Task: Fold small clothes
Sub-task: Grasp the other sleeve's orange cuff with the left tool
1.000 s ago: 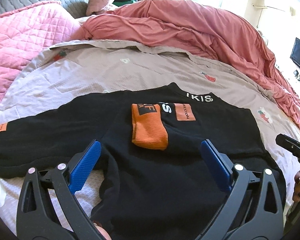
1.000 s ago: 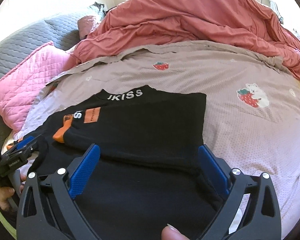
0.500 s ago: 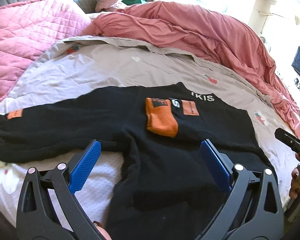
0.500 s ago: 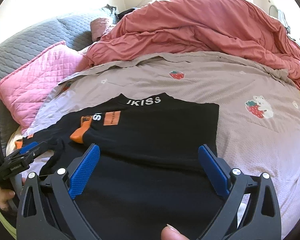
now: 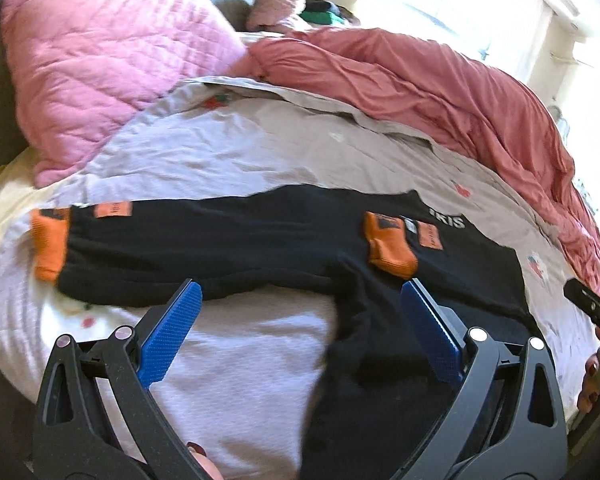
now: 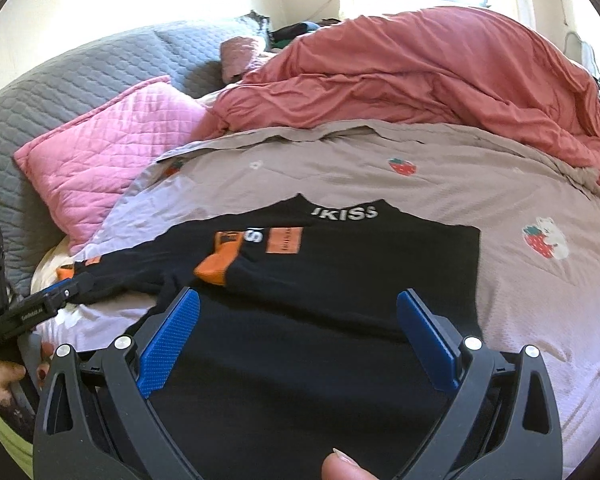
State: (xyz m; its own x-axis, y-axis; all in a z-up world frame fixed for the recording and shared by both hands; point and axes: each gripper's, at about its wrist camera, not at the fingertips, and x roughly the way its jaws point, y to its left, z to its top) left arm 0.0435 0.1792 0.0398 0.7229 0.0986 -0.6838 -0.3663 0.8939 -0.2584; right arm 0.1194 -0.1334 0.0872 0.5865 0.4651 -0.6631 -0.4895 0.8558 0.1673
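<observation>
Nearest us, the left hand-held gripper [image 5: 298, 330] has its blue fingers spread wide with nothing between them, poised over bare bedspread [image 5: 236, 368] just short of the unfolded sleeve [image 5: 204, 252]. The right hand-held gripper [image 6: 298, 338] is equally wide and empty, hovering over the lower body of the black sweater [image 6: 340, 280].

The relation our next move turns on, we judge, is this sleeve. It lies ahead of the left hand-held gripper and runs off to the left, its long axis crossing the fingers' line, ending in an orange cuff [image 5: 50, 248] well out toward the bed's left edge. The left hand is clearly the nearer one; the right sits over the already folded side, where the other sleeve lies across the chest with its orange cuff [image 6: 220, 266] near the collar lettering [image 6: 346, 213].

Beyond the sweater comes open bedspread, then a pink quilted pillow [image 5: 100, 64] and a heaped red duvet [image 6: 420, 80].

Several things escape us. The sweater's hem is cut off below both views behind the gripper frames (so we cannot say how the bottom edge lies). The far cuff is blurred in the left view. In the right view it is mostly hidden behind the left tool.
</observation>
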